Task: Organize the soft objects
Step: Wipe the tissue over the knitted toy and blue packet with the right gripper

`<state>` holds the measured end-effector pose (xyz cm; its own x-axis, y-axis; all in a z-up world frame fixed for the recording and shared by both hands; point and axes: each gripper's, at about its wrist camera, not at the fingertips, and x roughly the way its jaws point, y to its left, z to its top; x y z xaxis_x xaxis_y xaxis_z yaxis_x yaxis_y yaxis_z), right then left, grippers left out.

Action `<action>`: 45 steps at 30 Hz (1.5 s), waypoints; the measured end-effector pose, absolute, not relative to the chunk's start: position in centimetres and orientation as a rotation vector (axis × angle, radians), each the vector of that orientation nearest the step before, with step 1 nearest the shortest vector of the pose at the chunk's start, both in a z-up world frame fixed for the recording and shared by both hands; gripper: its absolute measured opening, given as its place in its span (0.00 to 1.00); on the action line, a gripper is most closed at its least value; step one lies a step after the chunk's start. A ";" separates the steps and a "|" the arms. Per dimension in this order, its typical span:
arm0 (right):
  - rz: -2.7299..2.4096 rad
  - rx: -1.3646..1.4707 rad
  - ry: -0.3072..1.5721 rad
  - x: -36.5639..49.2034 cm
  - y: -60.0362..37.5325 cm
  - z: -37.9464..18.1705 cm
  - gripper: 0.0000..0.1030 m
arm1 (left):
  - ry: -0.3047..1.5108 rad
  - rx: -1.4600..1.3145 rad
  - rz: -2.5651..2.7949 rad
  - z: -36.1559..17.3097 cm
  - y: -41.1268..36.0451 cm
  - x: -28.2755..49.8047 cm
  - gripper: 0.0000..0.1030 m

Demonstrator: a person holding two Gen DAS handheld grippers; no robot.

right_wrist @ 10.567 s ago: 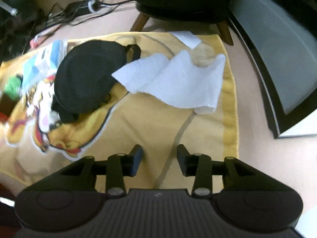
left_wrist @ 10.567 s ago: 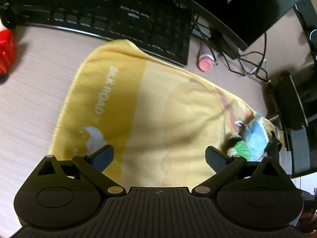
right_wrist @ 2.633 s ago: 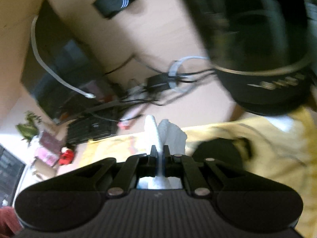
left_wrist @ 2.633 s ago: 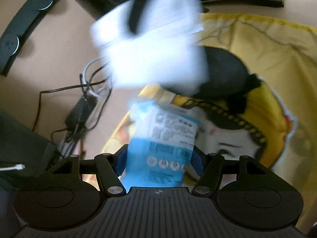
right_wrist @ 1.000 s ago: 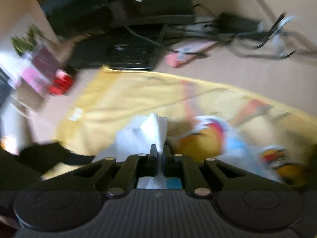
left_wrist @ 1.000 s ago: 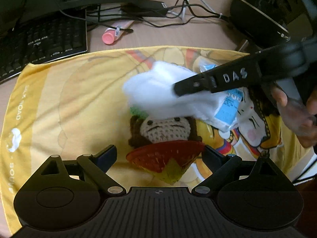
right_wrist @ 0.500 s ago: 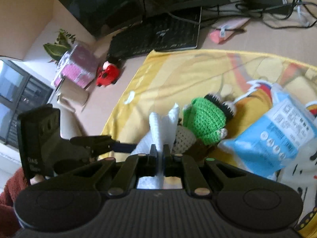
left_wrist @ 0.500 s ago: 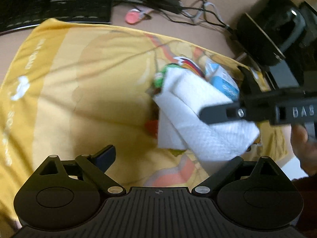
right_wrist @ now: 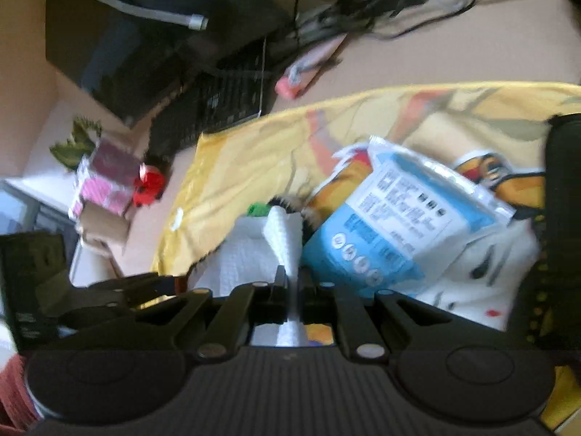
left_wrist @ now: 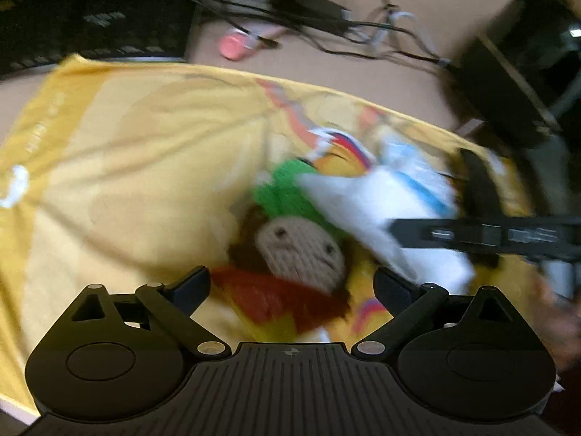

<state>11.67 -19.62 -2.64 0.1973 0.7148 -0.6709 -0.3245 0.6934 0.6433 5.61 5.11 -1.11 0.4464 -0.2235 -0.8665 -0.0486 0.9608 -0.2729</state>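
on the surface, a yellow towel lies spread, filling most of the left wrist view. at frame centre a crocheted doll with a tan face lies on the towel, its red part toward the lower middle; a green knit toy touches it just above. left hand-held gripper wide open, nothing between its fingers, doll's red part showing in the gap. to the right, blurred, a white tissue hangs over a blue pack.

right wrist view: right hand-held gripper closed tight on the tissue, a white fold standing up between the fingertips, more tissue bunched to the left of them. blue pack lies just right of the tissue, on the towel. green toy peeks out behind the tissue. a black soft item at the right edge, its kind unclear.

keyboard at upper left of the right view, touching the towel's edge. pink tube and cables beyond the towel at top. red toy and pink box at left, well apart from the towel.
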 end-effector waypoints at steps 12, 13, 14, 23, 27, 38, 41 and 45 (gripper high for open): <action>0.641 0.453 1.020 13.0 -23.4 1.8 0.05 | 0.834 0.426 -0.043 1.9 1.6 6.6 0.74; 0.651 0.434 1.002 13.2 -22.9 2.4 0.05 | 0.804 0.524 -0.055 1.3 0.9 6.6 0.74; 0.660 0.415 0.983 13.5 -22.3 2.9 0.05 | 0.773 0.622 -0.067 0.7 0.1 6.6 0.75; 0.818 0.386 0.919 15.8 -15.5 6.2 0.05 | 0.763 0.615 -0.303 -1.1 -3.1 4.2 0.79; 0.824 0.379 1.062 16.8 -13.1 2.9 0.05 | 0.773 0.473 -0.396 0.1 -2.1 3.1 0.87; 0.615 0.137 1.158 13.1 -15.4 -2.1 0.06 | 0.899 -0.044 -0.312 1.1 4.0 6.1 0.95; 0.582 0.124 1.137 12.5 -16.1 -2.1 0.06 | 0.960 -0.197 -0.258 0.2 5.9 8.2 0.97; 0.561 0.222 1.104 12.7 -18.2 -0.6 0.06 | 1.052 -0.351 -0.225 -1.7 6.7 10.1 0.97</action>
<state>12.72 -18.24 -0.63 0.3298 0.5313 -0.7804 -0.3169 0.8409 0.4386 10.10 6.72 -1.71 0.4800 -0.3458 -0.8062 0.0146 0.9220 -0.3868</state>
